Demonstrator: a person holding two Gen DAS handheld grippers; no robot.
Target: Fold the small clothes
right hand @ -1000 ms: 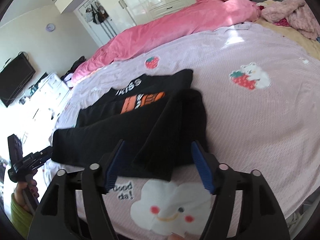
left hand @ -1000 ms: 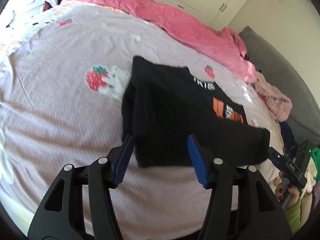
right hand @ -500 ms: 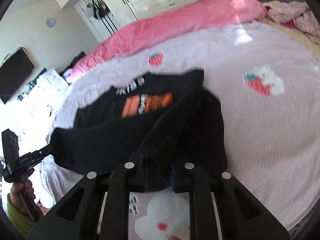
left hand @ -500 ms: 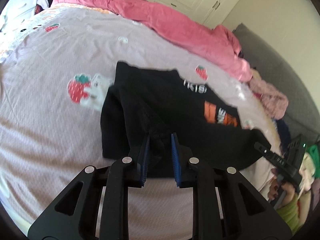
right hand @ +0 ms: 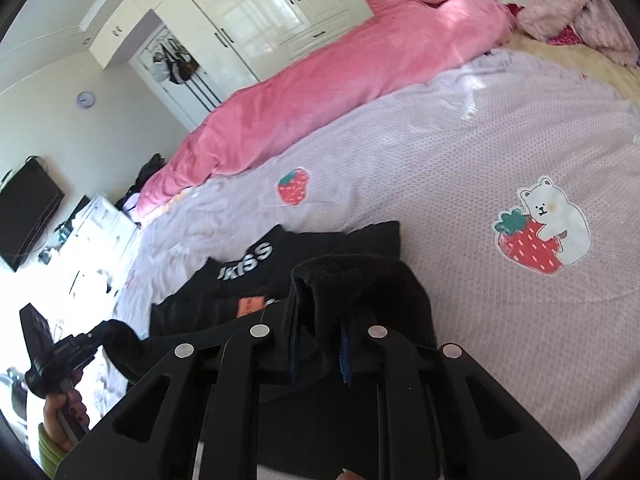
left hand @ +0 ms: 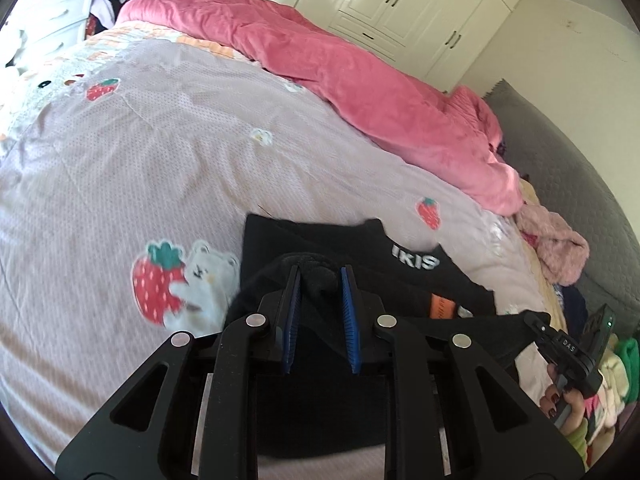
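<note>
Black T-shirt (left hand: 404, 280) on pale pink bedspread (left hand: 160, 168), near edge bunched and lifted. Left gripper (left hand: 320, 280) and right gripper (right hand: 320, 312) each pinching a fold between blue pads.

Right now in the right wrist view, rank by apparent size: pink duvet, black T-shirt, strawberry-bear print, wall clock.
1. pink duvet
2. black T-shirt, though nearness to the camera enlarges it, and the tongs hide part
3. strawberry-bear print
4. wall clock
</note>
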